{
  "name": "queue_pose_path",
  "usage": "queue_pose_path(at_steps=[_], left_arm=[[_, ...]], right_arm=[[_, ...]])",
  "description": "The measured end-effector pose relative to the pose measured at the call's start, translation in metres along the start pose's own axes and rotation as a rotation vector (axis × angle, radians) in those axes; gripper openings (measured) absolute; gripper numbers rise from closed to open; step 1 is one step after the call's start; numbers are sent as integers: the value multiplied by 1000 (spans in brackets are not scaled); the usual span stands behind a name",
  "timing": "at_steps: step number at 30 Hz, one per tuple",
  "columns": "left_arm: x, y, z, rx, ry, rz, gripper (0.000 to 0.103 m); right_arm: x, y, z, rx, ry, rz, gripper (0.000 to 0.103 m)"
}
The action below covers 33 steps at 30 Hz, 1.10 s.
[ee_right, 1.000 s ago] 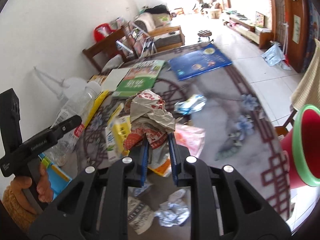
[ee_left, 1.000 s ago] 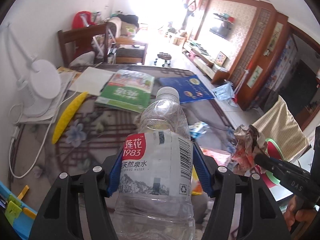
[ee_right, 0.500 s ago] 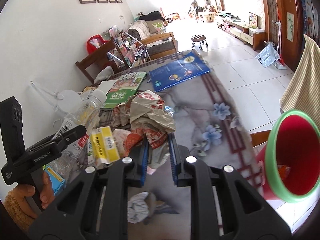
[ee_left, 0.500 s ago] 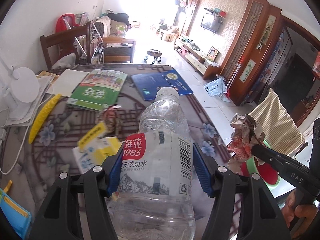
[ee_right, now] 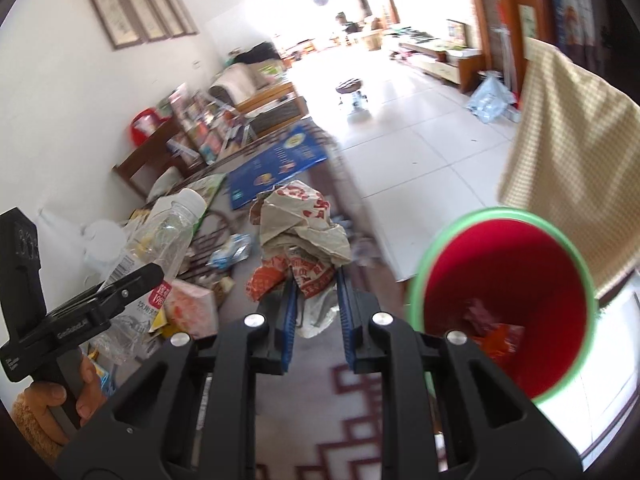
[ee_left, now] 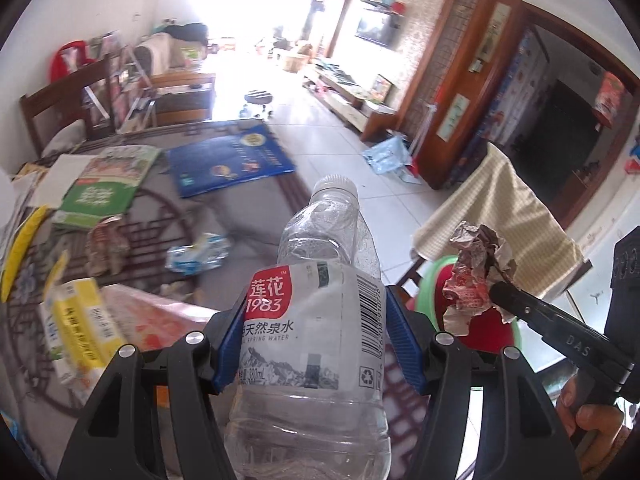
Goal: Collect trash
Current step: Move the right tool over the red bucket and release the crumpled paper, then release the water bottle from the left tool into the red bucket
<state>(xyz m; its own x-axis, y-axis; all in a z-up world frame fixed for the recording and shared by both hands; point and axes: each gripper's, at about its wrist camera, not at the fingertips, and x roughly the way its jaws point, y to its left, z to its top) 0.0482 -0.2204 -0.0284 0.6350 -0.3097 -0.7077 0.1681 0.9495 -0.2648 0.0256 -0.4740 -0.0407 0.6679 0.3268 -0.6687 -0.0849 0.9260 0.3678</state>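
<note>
My left gripper (ee_left: pixel 316 332) is shut on an empty clear water bottle (ee_left: pixel 320 280) with a red and white label, held above the table. My right gripper (ee_right: pixel 316 300) is shut on a crumpled paper wrapper (ee_right: pixel 300 232), raised just left of a red bin with a green rim (ee_right: pixel 504 304) that holds some trash. In the left wrist view the wrapper (ee_left: pixel 476 272) hangs in front of the bin (ee_left: pixel 432 280). The bottle also shows in the right wrist view (ee_right: pixel 160 240).
On the patterned table (ee_left: pixel 248 208) lie a yellow carton (ee_left: pixel 80 332), a pink packet (ee_left: pixel 156 316), a blue-white wrapper (ee_left: pixel 196 252), a brown wrapper (ee_left: pixel 104 248), a green book (ee_left: pixel 108 184) and a blue book (ee_left: pixel 228 164). A cloth-draped chair (ee_left: pixel 500 216) stands behind the bin.
Both grippers have swung right toward the bin with their loads. The bin now fills more of the right wrist view, and the wrapper sits over its rim in the left wrist view.
</note>
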Motion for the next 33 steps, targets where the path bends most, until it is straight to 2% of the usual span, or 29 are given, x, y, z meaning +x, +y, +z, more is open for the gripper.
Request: queue_pose_path(at_steps=[6, 12, 17, 19, 20, 21, 23, 28, 33], left_arm=[[25, -66, 2, 97, 42, -108, 60], [54, -125, -3, 193, 102, -228, 60], [83, -160, -7, 257, 152, -271, 60], [94, -166, -7, 268, 171, -282, 61], [98, -169, -6, 269, 175, -280, 67], [100, -169, -5, 266, 174, -281, 74], [100, -166, -3, 254, 163, -284, 77], [97, -158, 3, 231, 157, -270, 78], [86, -136, 7, 178, 139, -242, 81]], right_arm=[[-29, -59, -5, 99, -43, -95, 19], [-48, -112, -19, 216, -44, -192, 19], [-54, -138, -25, 267, -42, -240, 19], [-55, -143, -26, 276, -41, -251, 21], [-54, -145, -27, 285, -40, -261, 30], [-53, -148, -27, 298, -39, -265, 47], [-56, -151, -28, 317, -57, -278, 57], [-57, -149, -21, 310, -67, -292, 57], [-54, -138, -13, 294, -79, -273, 62]])
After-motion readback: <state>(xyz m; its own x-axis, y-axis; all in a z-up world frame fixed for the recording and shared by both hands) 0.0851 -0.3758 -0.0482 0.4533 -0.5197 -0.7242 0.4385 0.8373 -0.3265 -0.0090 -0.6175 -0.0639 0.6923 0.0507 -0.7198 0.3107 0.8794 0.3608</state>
